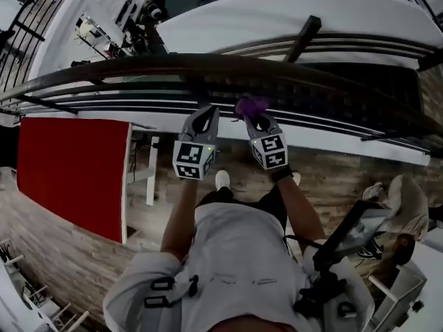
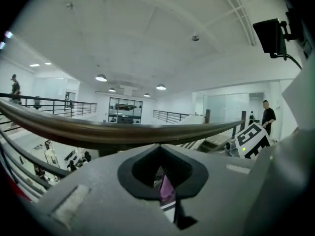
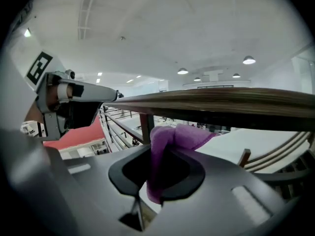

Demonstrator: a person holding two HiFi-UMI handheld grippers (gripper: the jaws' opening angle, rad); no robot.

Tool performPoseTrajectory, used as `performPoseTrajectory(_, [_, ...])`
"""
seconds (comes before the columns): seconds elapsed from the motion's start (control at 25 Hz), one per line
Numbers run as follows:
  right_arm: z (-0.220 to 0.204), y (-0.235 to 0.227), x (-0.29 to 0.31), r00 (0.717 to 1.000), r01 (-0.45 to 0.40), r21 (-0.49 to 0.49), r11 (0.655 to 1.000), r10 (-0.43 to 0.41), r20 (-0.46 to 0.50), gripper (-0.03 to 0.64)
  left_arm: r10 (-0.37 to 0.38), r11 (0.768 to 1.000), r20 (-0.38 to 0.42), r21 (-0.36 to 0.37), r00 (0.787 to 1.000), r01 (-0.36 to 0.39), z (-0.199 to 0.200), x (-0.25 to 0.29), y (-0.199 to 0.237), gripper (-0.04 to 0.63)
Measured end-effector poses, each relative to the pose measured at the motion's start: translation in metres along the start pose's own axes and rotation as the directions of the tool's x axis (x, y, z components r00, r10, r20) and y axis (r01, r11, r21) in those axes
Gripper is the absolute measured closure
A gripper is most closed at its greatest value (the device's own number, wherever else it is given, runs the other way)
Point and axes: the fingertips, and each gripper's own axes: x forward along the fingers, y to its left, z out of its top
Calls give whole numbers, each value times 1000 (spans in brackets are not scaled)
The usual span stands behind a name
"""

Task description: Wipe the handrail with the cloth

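Note:
The dark wooden handrail [image 1: 173, 64] curves across the head view just beyond both grippers. My right gripper [image 1: 255, 118] is shut on a purple cloth [image 1: 250, 105], which bunches up at its tips close under the rail. In the right gripper view the cloth [image 3: 172, 136] hangs out of the closed jaws of the right gripper [image 3: 157, 149], just below the handrail [image 3: 221, 104]. My left gripper [image 1: 203, 118] sits beside it on the left, jaws together and holding nothing I can make out. From the left gripper [image 2: 158, 149] the handrail [image 2: 123, 132] passes right above the tips; a small purple patch shows through the jaw gap.
Thin metal rails [image 1: 138, 99] run below the handrail, and a dark post [image 1: 304, 37] stands beyond it. A red panel [image 1: 73, 164] lies at the left over the wooden floor. A lower floor with equipment [image 1: 131, 19] opens beyond. A person [image 2: 268, 114] stands far off.

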Motion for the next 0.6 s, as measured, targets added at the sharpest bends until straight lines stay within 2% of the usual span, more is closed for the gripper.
performPoseTrajectory(0.16, [0,42,62,995,-96,-112,989,94,-31,568,119,992,7,-38,993,-118,-11,-22,39,597])
performPoseTrajectory(0.32, [-2,60,113,990,-131,-148,980,122,-67,568,180,982,7,-57,984,-179,-16,-37,59,597])
performPoseTrajectory(0.48, [-9,45,152,990,-94,-196,976,70,-123,568,224,972,-5,-67,975,-224,-21,-42,64,597])
performPoseTrajectory(0.6, [-17,30,174,981,-67,-267,961,15,-194,568,251,965,-17,-75,968,-252,-25,-43,66,597])
